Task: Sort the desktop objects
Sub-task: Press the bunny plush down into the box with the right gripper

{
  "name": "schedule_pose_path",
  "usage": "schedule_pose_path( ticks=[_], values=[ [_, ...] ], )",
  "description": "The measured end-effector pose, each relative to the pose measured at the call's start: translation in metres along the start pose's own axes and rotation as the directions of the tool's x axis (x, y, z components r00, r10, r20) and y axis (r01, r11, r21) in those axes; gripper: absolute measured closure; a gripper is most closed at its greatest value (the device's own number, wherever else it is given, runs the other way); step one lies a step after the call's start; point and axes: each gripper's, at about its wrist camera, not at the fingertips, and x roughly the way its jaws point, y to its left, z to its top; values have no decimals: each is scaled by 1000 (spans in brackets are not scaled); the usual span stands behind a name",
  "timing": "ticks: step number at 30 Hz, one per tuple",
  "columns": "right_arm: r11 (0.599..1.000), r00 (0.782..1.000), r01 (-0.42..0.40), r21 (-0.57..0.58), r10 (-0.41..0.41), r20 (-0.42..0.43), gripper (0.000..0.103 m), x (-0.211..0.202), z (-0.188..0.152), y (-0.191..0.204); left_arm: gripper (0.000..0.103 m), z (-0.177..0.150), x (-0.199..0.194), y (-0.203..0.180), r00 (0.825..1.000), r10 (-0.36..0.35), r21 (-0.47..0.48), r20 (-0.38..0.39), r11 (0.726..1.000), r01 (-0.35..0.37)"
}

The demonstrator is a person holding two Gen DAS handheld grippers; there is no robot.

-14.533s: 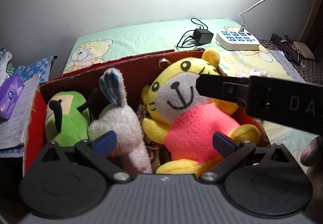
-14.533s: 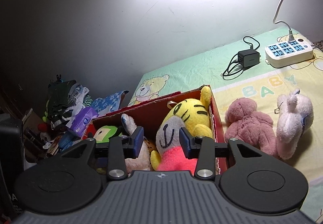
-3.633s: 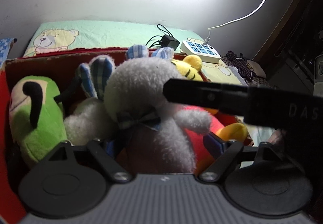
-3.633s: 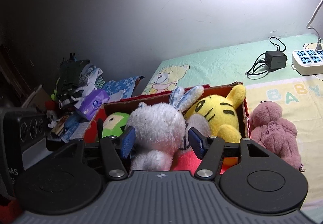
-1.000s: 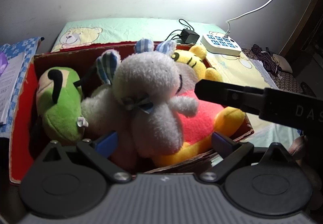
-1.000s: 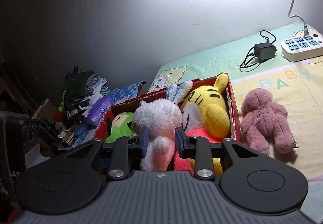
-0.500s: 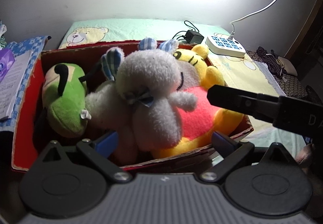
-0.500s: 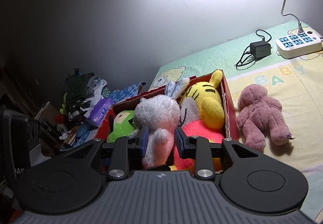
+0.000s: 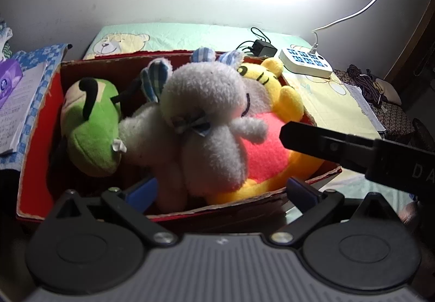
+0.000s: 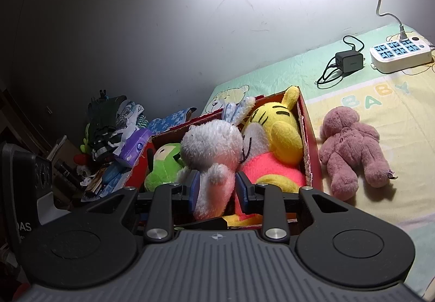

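Note:
A red cardboard box (image 9: 35, 125) (image 10: 310, 144) holds a green plush (image 9: 89, 128) (image 10: 161, 163), a yellow tiger in a pink shirt (image 9: 272, 84) (image 10: 274, 128) and a white bunny (image 9: 206, 117) (image 10: 212, 147) lying on top. A second bunny with plaid ears (image 9: 146, 130) lies under it. A pink bear (image 10: 353, 149) lies on the mat right of the box. My left gripper (image 9: 223, 190) is open wide at the box's near wall, holding nothing. My right gripper (image 10: 217, 190) has a narrow gap; its finger (image 9: 326, 144) hangs just right of the bunny's arm, apart from it.
A white power strip (image 10: 399, 53) (image 9: 305, 62) and a black charger (image 10: 349, 60) with its cable lie at the back of the mat. Left of the box sit a purple tissue pack (image 10: 134, 148), papers and piled clothes. The wall is close behind.
The white bunny, on the mat 14.5 s ago, now lies in the box. Over the last second both grippers backed off from the box and the right finger slid rightwards off the bunny.

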Motion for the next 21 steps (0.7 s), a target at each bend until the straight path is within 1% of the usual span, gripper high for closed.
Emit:
schedule_pose_path(
  ticks=[11, 15, 18, 21],
  values=[
    [1000, 1000, 4, 12, -4, 8, 71, 0, -1, 0, 2, 5, -5, 13, 1000, 15, -52, 21, 999, -14],
    [1000, 1000, 5, 11, -5, 5, 71, 1, -2, 0, 2, 5, -2, 17, 1000, 27, -63, 12, 998, -26],
    [1000, 1000, 6, 14, -6, 1, 71, 3, -1, -1, 3, 5, -1, 18, 999, 36, -63, 9, 997, -35],
    [1000, 1000, 9, 19, -9, -3, 71, 4, -2, -3, 4, 6, 1, 18, 998, 60, -55, 9, 997, -60]
  ],
)
